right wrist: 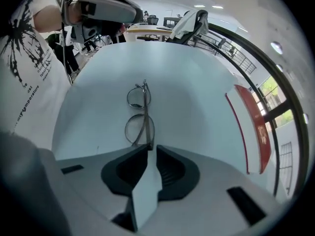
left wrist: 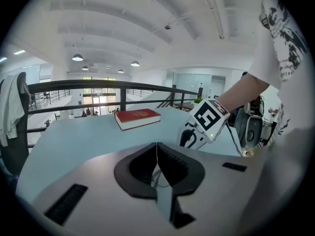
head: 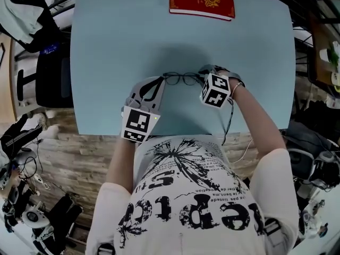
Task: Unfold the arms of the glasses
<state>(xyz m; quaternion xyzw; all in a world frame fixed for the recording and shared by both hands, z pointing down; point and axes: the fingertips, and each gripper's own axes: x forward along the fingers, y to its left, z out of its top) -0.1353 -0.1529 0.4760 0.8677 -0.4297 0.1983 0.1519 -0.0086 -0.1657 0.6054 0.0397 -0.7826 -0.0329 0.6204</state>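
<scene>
While the thin dark wire-framed glasses (head: 180, 79) lie on the pale blue table (head: 117, 47) near its front edge, their long axis runs left to right, parallel to that edge, with one end at each gripper. At the left end, the left gripper (head: 159, 84) has its dark jaws pressed together to a thin line, and a bit of the wire frame shows just behind the tips in the left gripper view. From the right gripper view the two round lenses stretch straight away from the jaws, one behind the other, and a straight bar that looks like a folded arm lies along them. At the right end, the right gripper (head: 204, 77) has its jaws drawn in narrow on the end of the frame. A black office chair (head: 53, 76) stands off the table's left side, beside a white garment (head: 18, 9). Well apart from the glasses, a red hardcover book with a gold emblem (head: 202, 0) lies flat at the far edge, right of centre; the stretch of table between the two is bare.
</scene>
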